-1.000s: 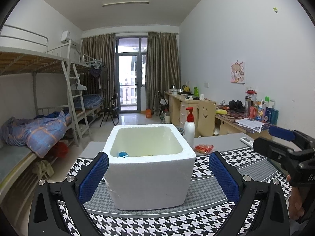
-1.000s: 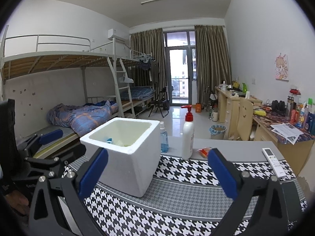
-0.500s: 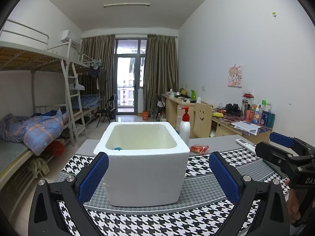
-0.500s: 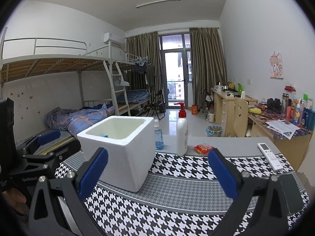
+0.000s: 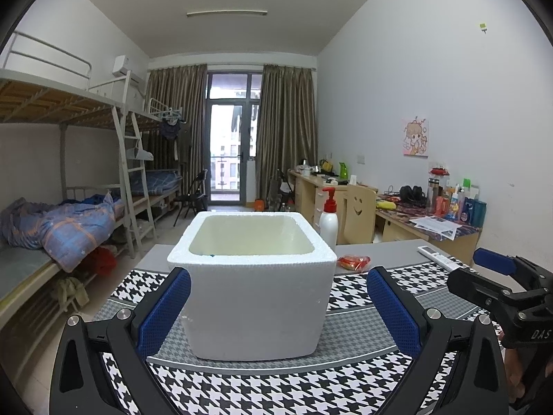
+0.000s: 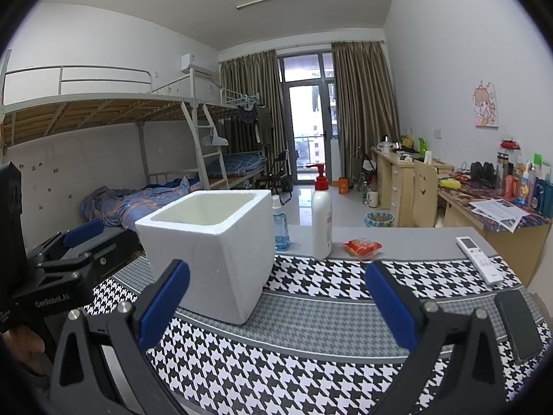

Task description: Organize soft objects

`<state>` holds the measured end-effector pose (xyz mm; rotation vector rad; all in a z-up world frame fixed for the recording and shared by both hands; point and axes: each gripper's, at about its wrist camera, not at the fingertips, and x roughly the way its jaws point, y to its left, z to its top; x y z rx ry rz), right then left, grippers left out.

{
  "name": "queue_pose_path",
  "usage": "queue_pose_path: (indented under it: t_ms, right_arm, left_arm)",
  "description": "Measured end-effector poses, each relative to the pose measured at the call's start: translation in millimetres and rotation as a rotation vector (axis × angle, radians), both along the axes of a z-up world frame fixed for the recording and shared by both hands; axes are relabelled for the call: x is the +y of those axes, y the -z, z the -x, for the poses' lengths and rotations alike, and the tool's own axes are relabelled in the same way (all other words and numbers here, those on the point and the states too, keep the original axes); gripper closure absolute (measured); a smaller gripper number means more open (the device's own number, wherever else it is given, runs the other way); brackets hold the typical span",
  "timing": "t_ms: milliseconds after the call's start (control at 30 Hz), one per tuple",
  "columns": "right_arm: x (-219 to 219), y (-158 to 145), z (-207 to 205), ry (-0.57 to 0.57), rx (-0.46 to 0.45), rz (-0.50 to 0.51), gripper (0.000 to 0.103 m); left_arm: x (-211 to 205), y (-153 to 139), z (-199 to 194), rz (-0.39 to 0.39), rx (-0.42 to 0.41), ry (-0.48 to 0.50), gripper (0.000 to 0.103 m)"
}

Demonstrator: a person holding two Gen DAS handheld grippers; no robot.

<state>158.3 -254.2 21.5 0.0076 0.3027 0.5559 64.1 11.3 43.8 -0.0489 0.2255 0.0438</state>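
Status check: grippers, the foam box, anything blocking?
Left gripper open, empty. Right gripper open, empty. Foam box upright on houndstooth mat, contents mostly hidden. Pump bottle and red packet behind, clear of grippers.

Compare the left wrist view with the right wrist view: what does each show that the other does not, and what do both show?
Only the left wrist view shows a sliver of something blue inside the foam box, and the right gripper at its right edge.

Only the right wrist view shows a blue bottle behind the box, a dark phone on the mat, and the left gripper at its left edge.

Both show the box, the pump bottle, the red packet, the remote and open jaws.
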Motion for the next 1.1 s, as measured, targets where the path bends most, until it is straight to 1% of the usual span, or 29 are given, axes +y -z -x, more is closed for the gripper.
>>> queue_pose_path:
  t_ms: [200, 367, 633, 1100]
  right_arm:
    - [-4, 6, 3, 0.011, 0.008, -0.003, 0.001]
    - [-6, 10, 5, 0.01, 0.018, -0.011, 0.001]
    - [-10, 11, 9, 0.028, 0.015, -0.015, 0.001]
    - [-11, 16, 15, 0.035, 0.019, -0.019, 0.001]
  left_arm:
    - [-3, 8, 1, 0.011, 0.009, 0.016, 0.001]
    - [-7, 13, 4, -0.01, 0.005, 0.02, 0.001]
    - [-9, 16, 5, 0.004, 0.014, 0.029, 0.001]
    - [-17, 21, 9, -0.013, 0.014, 0.049, 0.001]
